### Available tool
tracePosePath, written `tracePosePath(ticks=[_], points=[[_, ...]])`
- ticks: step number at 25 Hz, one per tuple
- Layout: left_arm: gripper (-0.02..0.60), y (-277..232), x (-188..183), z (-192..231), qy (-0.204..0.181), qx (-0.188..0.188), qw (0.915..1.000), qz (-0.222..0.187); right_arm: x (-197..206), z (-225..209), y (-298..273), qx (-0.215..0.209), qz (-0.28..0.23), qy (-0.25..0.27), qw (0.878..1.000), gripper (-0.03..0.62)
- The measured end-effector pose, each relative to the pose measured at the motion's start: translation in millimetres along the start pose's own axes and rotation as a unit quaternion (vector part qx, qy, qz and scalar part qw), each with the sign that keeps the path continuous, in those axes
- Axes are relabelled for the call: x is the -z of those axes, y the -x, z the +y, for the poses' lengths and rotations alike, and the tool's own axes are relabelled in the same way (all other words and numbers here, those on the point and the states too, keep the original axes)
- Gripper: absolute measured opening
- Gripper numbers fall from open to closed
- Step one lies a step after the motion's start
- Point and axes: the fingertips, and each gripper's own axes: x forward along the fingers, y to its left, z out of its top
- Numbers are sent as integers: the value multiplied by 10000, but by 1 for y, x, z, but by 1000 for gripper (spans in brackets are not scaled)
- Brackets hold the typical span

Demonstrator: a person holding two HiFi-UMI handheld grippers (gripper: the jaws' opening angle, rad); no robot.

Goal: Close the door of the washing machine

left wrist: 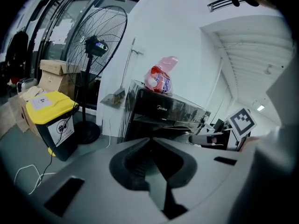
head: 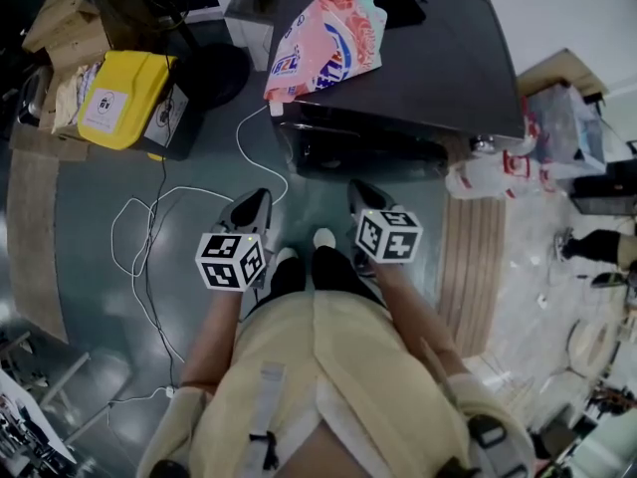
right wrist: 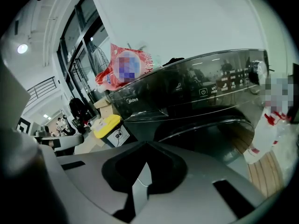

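The black front-loading washing machine [head: 398, 68] stands just ahead of the person's feet, with a pink detergent bag [head: 323, 43] lying on its top. In the right gripper view its round dark door [right wrist: 210, 139] fills the front below the control panel; I cannot tell whether it is latched. My left gripper [head: 261, 197] hangs shut and empty a little short of the machine's front left corner. My right gripper [head: 356, 189] is shut too, holds nothing, and points at the machine's front. In each gripper's own view the jaws meet at their tips, on the left gripper [left wrist: 150, 140] and on the right gripper [right wrist: 145, 143].
A yellow-lidded bin [head: 124, 98] and a fan's round base [head: 214, 73] stand left of the machine. A white cable [head: 149, 237] loops over the floor at the left. Plastic bags [head: 488, 172] and a wooden slat mat [head: 473, 257] lie at the right.
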Motion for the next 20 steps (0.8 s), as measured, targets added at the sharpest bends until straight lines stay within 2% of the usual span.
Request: tracePosePath(ticks=[20], points=[[14, 8, -1, 0, 33, -22, 10000, -24, -2, 8, -3, -59, -46, 187, 9998, 4]])
